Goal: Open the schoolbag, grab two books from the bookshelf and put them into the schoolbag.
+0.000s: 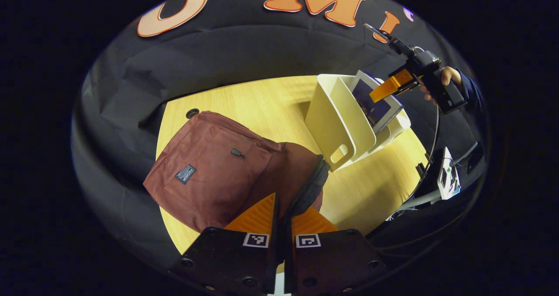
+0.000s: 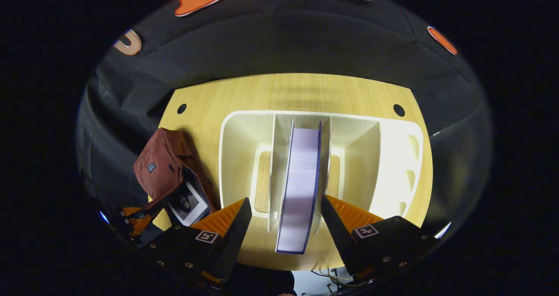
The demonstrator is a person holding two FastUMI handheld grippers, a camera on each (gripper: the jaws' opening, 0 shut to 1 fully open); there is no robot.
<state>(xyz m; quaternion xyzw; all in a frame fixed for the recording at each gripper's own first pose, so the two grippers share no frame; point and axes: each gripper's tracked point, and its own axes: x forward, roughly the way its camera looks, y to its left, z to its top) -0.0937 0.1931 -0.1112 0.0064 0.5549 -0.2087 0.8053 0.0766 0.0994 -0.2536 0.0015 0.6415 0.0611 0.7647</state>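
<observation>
Upright, book (image 2: 301, 187) stands edge-on in bookshelf (image 2: 236, 156).

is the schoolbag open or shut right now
Open. In the right gripper view the schoolbag gapes at its mouth, with a book sticking out; the left gripper is shut on its zipper edge.

Looks like a recording booth, not a real home: black cloth wall (image 1: 244, 56) draped all round my light wood table (image 2: 301, 91), which has cable holes like an office desk. Loose cables and a small white device (image 1: 448, 180) sit off the table edge. Staged props: white bookshelf (image 2: 236, 156), maroon schoolbag (image 1: 209, 169).
</observation>
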